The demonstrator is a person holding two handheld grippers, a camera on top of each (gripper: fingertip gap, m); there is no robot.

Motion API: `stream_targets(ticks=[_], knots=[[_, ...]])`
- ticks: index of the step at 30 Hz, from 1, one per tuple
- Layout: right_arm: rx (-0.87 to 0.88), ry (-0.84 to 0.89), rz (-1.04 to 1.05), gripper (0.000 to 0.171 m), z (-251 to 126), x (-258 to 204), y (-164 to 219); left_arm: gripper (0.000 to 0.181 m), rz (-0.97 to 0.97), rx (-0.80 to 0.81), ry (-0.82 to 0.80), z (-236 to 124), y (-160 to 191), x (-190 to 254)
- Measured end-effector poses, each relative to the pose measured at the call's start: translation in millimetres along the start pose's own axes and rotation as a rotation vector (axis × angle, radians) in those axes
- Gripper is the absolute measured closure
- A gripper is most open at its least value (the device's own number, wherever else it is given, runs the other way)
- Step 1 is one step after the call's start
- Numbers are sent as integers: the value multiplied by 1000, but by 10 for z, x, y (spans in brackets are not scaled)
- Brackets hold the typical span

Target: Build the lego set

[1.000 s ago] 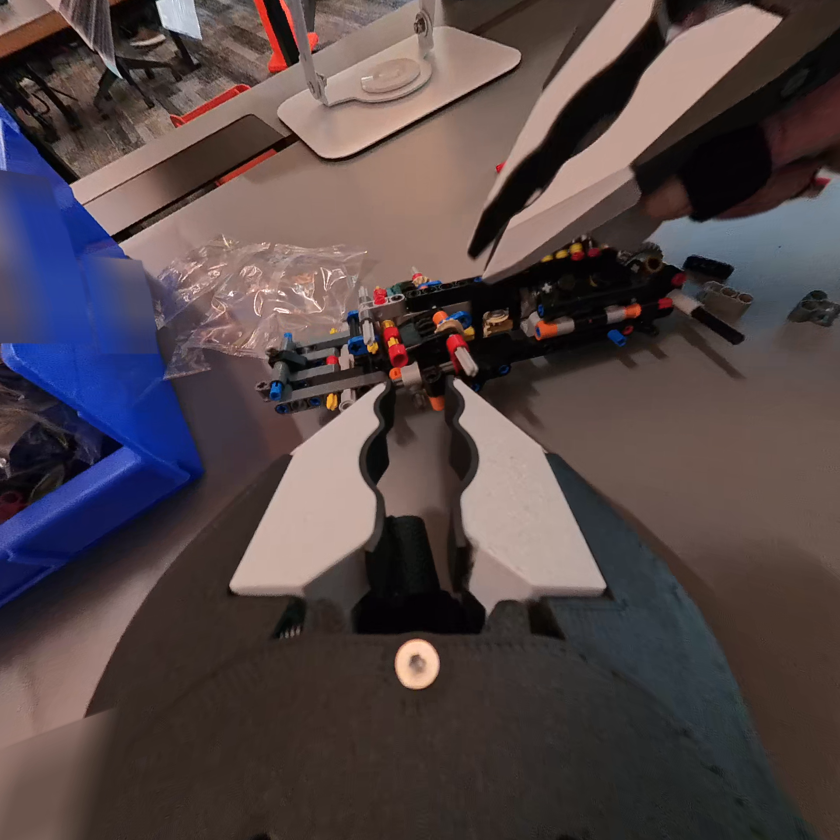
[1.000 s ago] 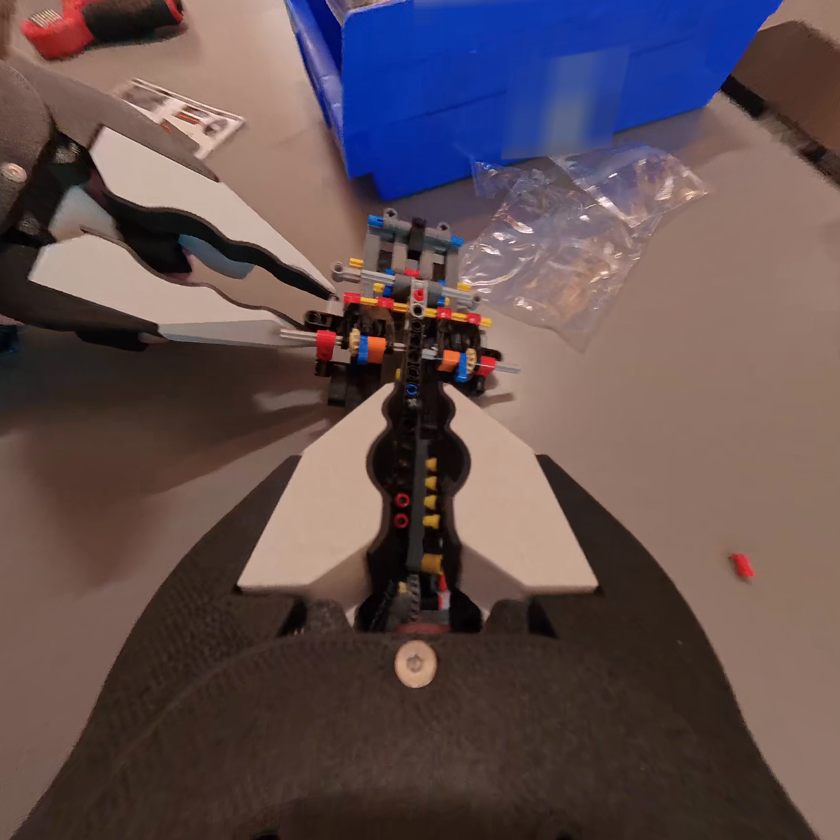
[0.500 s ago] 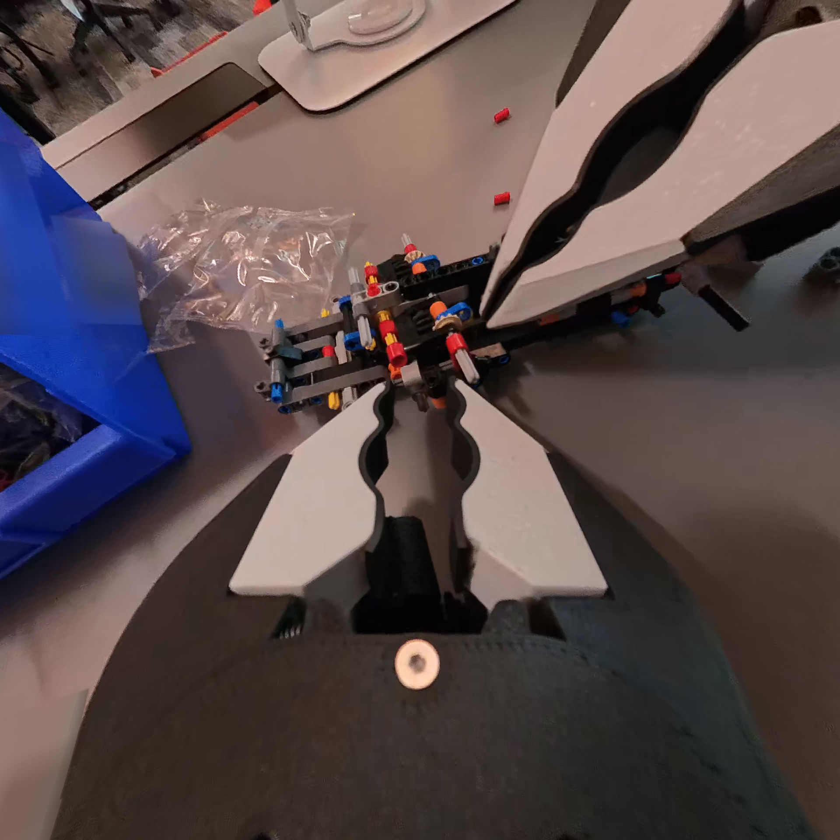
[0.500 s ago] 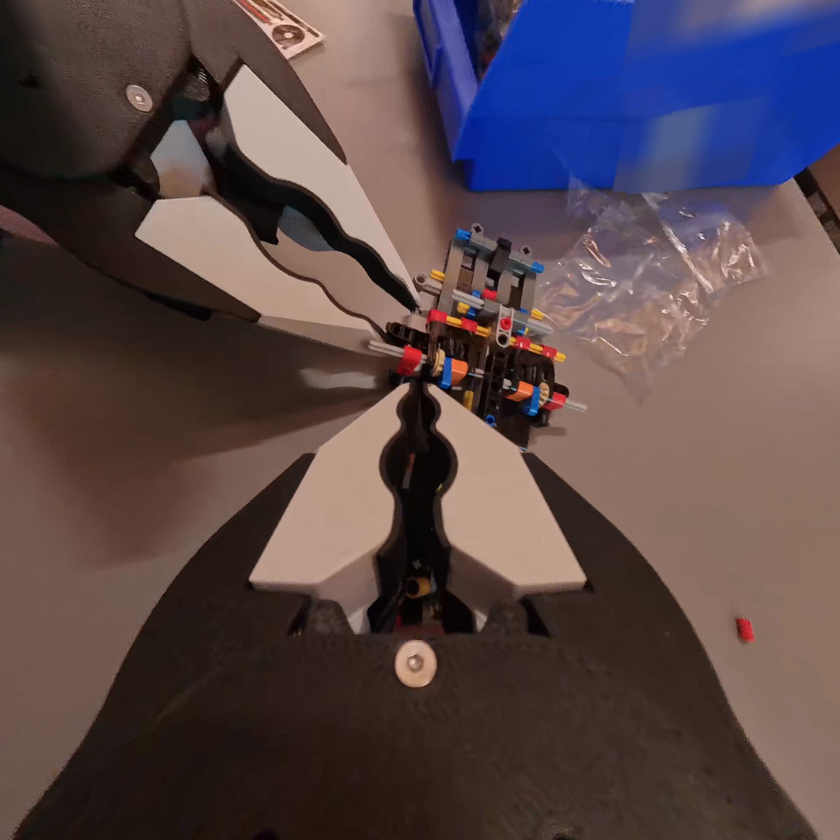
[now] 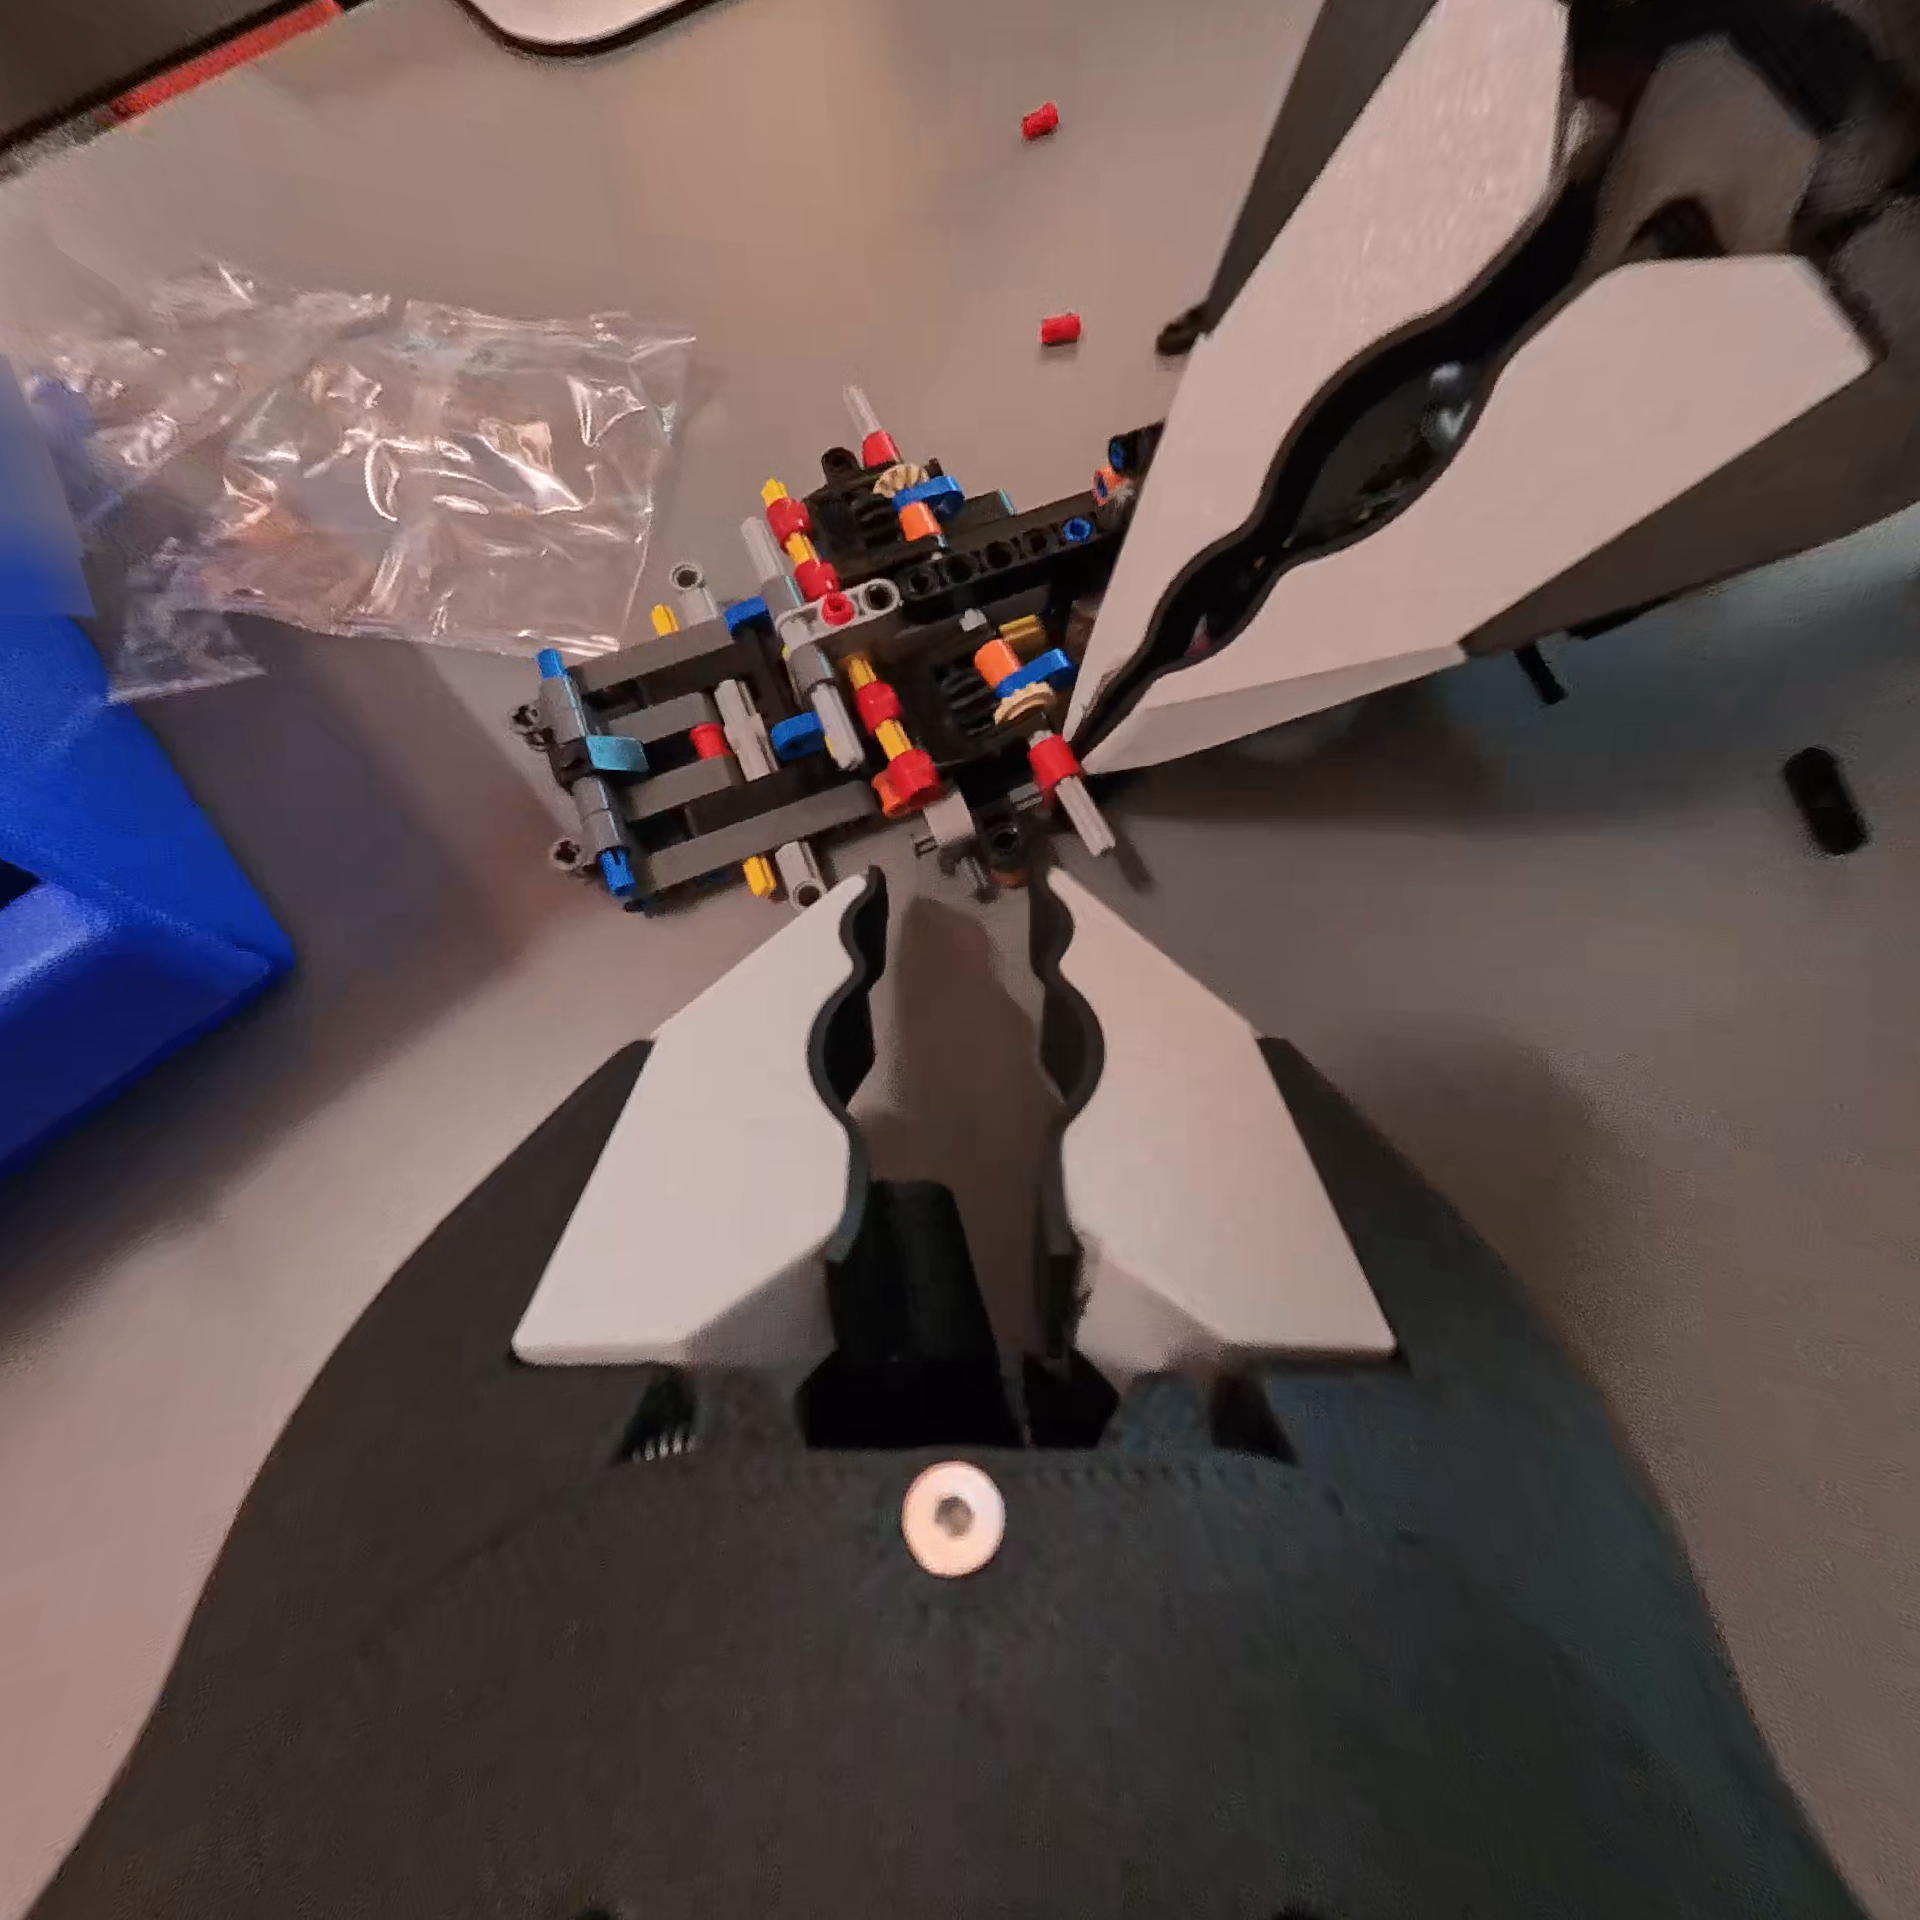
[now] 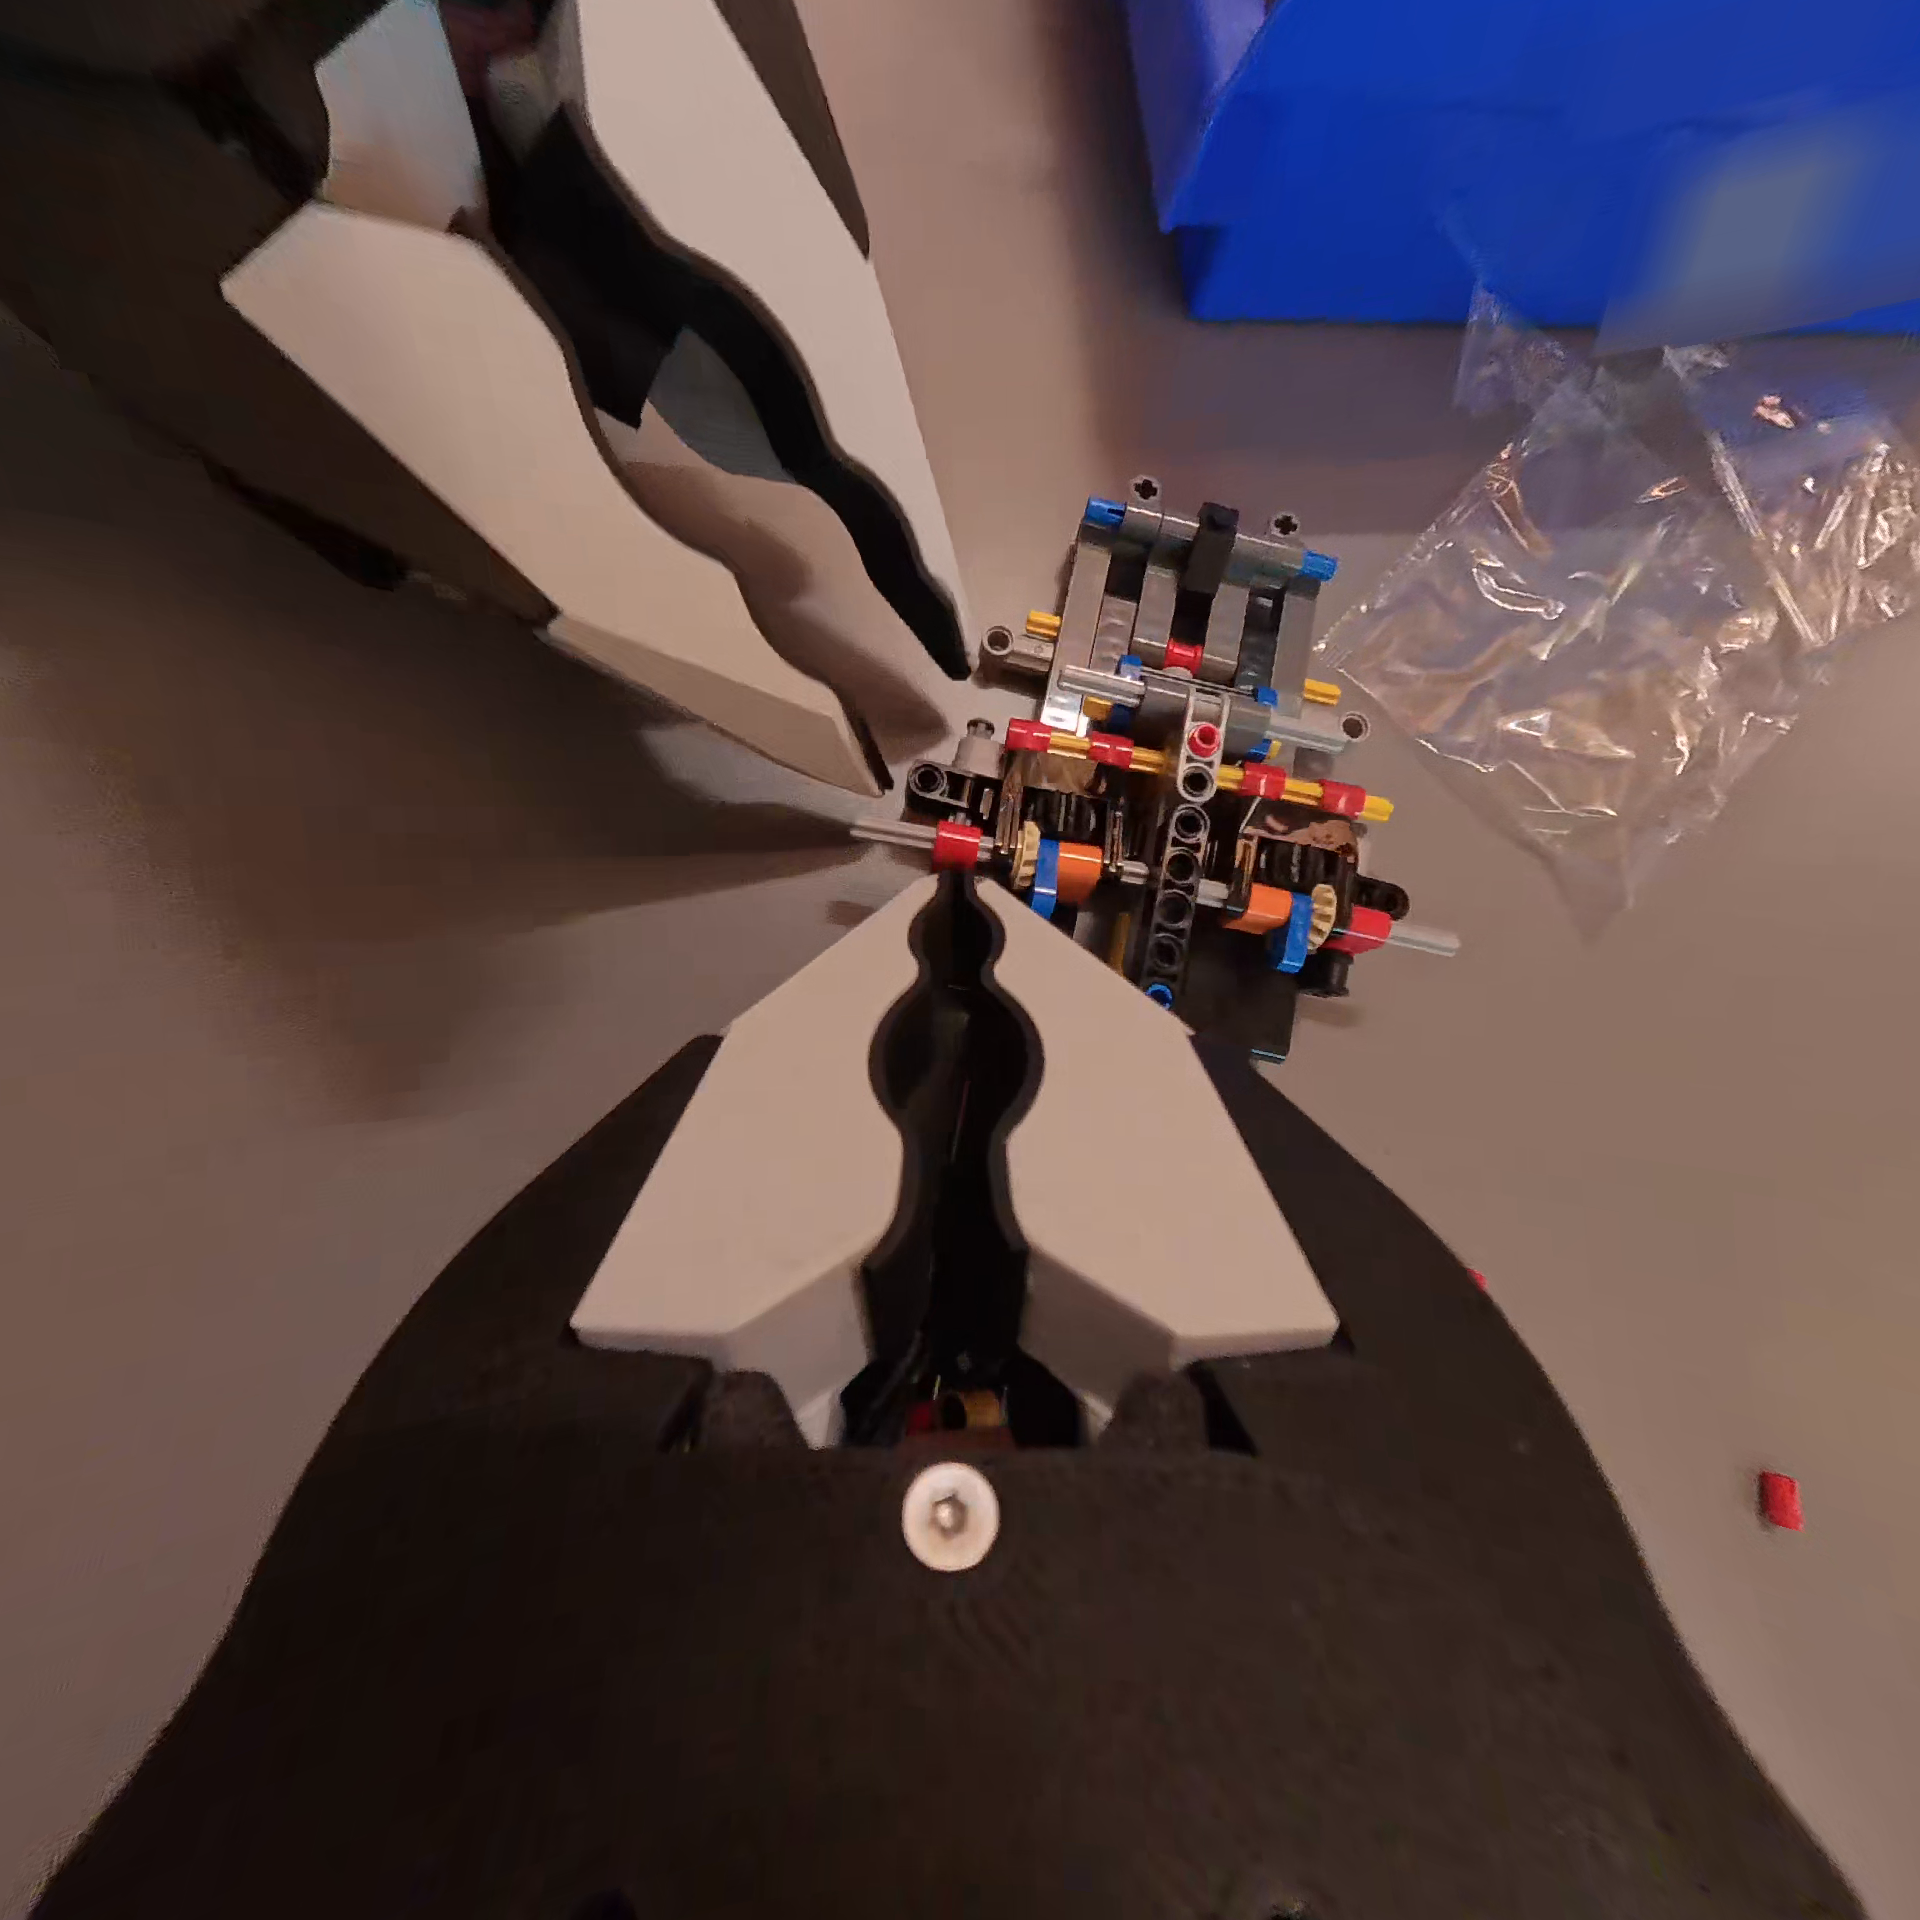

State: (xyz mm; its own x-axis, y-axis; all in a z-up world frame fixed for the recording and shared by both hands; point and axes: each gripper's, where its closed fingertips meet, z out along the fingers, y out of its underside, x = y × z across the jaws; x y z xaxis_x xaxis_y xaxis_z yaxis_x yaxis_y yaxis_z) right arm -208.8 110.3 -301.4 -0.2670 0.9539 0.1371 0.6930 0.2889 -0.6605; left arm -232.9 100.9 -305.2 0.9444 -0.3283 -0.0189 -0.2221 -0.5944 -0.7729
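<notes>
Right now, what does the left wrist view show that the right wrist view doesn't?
Only the left wrist view shows a loose black piece on the table and the left gripper with its jaws apart. Only the right wrist view shows the right gripper, jaws nearly closed beside a red bush. Both show the lego chassis, clear plastic bag and blue bin.

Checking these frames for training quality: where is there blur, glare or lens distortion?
Left wrist view: the right tongs are motion-smeared at upper right, and the plastic bag glints. Right wrist view: the left tongs are blurred, the lego model stays sharp. Both views show wide-angle bulging towards the edges.
</notes>
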Motion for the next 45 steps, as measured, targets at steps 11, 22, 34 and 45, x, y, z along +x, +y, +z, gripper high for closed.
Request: stream_targets(ticks=[11, 22, 34, 45], knots=[[-30, -6, 18, 171, 57, -1, -20, 158, 12, -43, 154, 61, 39, 12], [-17, -35, 139, 171, 10, 55, -34, 160, 80, 6, 229, 60, -58, -87], [-47, -19, 154, 171, 64, 56, -33, 161, 64, -55, 309, 119, -7, -66], [-156, 20, 82, 171, 93, 58, -35, 162, 88, -65, 266, 154, -5, -104]])
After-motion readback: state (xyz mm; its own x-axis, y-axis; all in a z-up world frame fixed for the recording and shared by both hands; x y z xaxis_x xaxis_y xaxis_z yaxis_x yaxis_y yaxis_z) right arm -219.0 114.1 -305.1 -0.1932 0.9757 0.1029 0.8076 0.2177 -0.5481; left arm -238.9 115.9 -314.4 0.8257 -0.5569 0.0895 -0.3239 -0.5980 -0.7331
